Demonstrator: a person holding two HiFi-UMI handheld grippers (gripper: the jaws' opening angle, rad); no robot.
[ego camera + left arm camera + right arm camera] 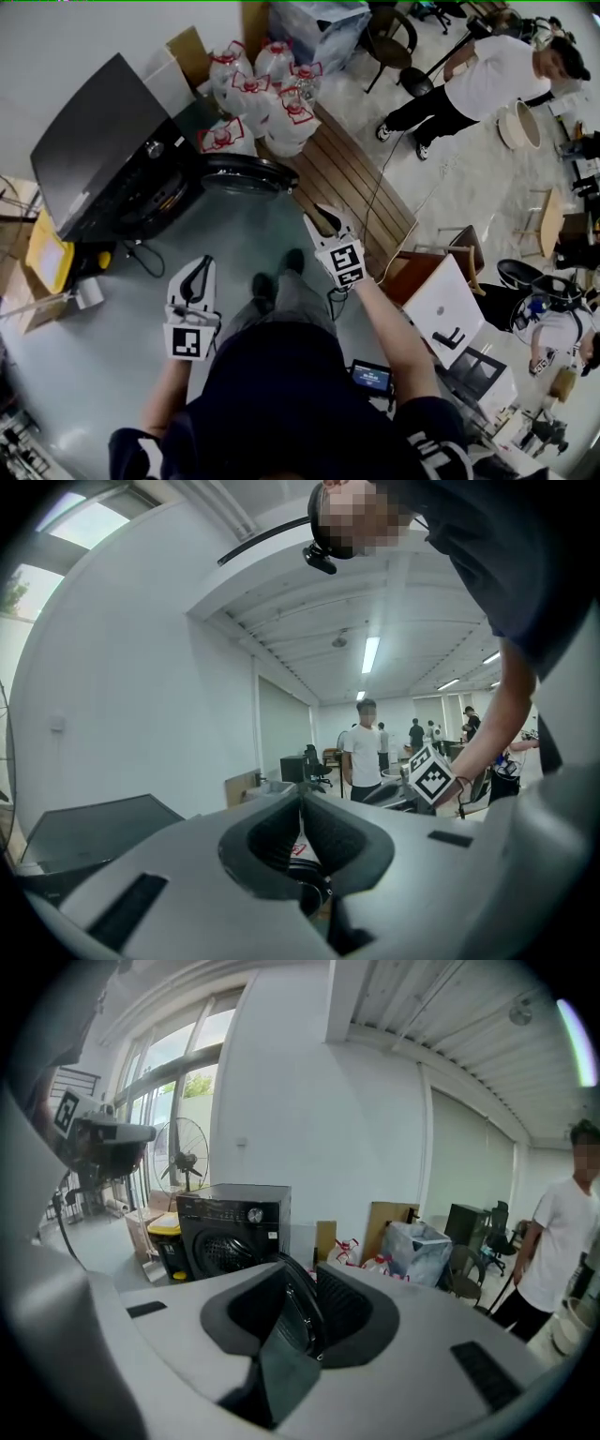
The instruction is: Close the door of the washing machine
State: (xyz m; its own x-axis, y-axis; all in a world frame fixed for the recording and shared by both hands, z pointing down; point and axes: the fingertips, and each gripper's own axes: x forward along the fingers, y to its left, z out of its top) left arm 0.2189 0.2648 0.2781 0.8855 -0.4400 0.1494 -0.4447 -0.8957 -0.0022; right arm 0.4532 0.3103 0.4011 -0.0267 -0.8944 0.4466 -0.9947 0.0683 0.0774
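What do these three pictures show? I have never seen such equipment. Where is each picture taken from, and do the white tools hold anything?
A person stands holding a white two-jaw gripper in each hand. The head view is from a camera on the person's head, looking down; each gripper view is from a camera riding on that gripper. The left gripper has its jaws together and holds nothing. The right gripper is opening its jaws, also empty. On the grey floor stands a black front-loading washing machine with its round door open. Near it stand clear plastic water jugs with red tags and a brown slatted wooden platform.
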